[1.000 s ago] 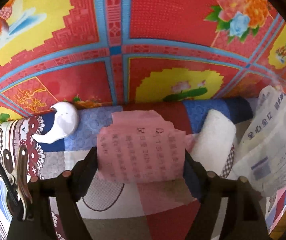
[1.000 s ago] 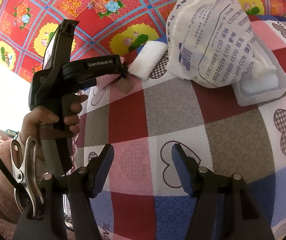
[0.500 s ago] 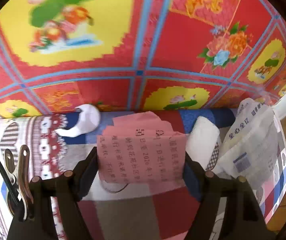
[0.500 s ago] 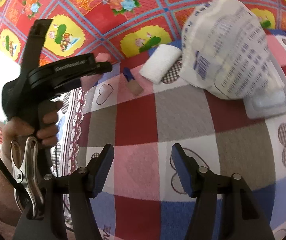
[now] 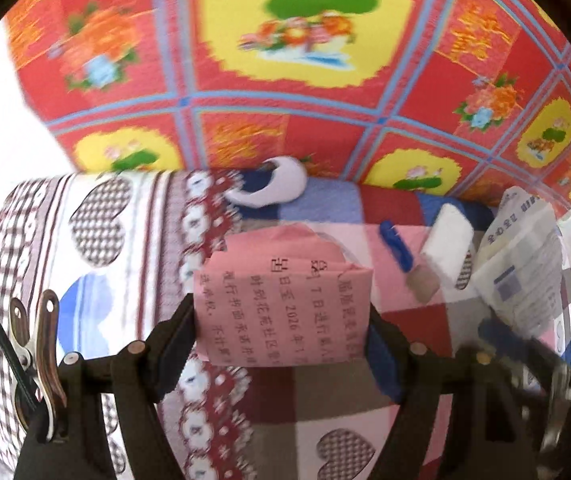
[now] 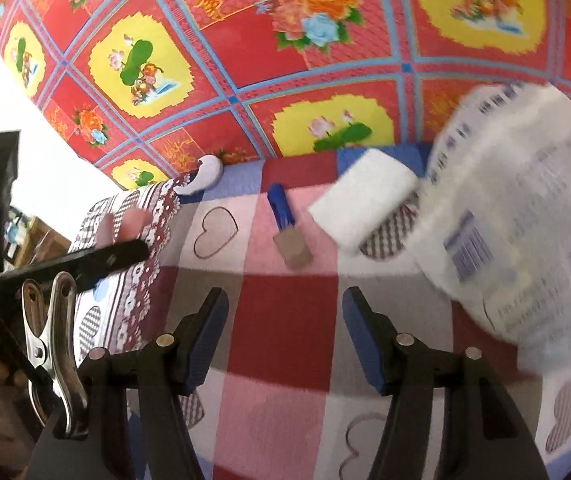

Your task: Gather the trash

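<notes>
One pink paper (image 5: pixel 283 304) clamped in the left gripper (image 5: pixel 281 336); right gripper (image 6: pixel 285 336) gapes empty; one bag (image 6: pixel 525 232) at two o'clock.

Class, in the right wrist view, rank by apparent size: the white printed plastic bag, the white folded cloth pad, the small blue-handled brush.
1. White printed plastic bag, largest, though blurred and nearer the camera.
2. White folded cloth pad.
3. Small blue-handled brush, smallest.

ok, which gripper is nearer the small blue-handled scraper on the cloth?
Right. The right gripper, empty, sits just short of the scraper; the left gripper, off to the side, holds pink paper.
</notes>
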`<state>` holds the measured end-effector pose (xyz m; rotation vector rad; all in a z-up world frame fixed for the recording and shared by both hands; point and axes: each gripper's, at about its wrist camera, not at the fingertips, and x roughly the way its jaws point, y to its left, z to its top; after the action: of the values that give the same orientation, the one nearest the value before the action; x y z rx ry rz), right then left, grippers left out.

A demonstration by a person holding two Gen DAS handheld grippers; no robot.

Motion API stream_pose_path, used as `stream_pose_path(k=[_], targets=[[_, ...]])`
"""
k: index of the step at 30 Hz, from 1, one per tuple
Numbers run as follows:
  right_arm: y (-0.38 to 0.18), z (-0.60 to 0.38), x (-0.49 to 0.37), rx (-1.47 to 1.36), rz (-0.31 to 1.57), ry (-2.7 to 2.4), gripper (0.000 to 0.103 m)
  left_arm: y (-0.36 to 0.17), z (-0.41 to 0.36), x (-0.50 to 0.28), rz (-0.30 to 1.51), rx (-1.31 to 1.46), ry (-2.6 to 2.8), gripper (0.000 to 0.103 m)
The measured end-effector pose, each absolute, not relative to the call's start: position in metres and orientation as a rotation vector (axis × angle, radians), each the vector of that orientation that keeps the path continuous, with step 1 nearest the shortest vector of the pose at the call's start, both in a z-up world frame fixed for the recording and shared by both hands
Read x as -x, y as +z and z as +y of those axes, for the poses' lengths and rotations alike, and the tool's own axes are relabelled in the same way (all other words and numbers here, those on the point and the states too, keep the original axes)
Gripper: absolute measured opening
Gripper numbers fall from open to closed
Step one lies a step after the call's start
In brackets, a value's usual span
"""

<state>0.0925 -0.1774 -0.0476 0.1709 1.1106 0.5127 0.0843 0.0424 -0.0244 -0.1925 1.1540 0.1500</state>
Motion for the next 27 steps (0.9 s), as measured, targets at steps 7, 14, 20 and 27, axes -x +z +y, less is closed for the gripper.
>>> stream_pose_path(k=[7, 14, 20, 27], targets=[[-0.062, -0.156, -0.111, -0.073, 1.098, 0.524, 0.047, -0.022, 0.056, -0.066, 1.148, 0.229, 0.208, 0.079], [-0.073, -0.144, -0.121, -0.043, 1.085, 0.556, 0.043, -0.02, 0.062, -0.05, 1.138, 0.262, 0.232, 0.079], [-0.078, -0.141, -0.131, -0.036, 1.069, 0.504, 0.017, -0.018, 0.068, -0.036, 1.132, 0.286, 0.259, 0.079], [-0.073, -0.142, -0.127, -0.065, 1.065, 0.486, 0.015, -0.015, 0.086, -0.015, 1.112, 0.329, 0.289, 0.079]])
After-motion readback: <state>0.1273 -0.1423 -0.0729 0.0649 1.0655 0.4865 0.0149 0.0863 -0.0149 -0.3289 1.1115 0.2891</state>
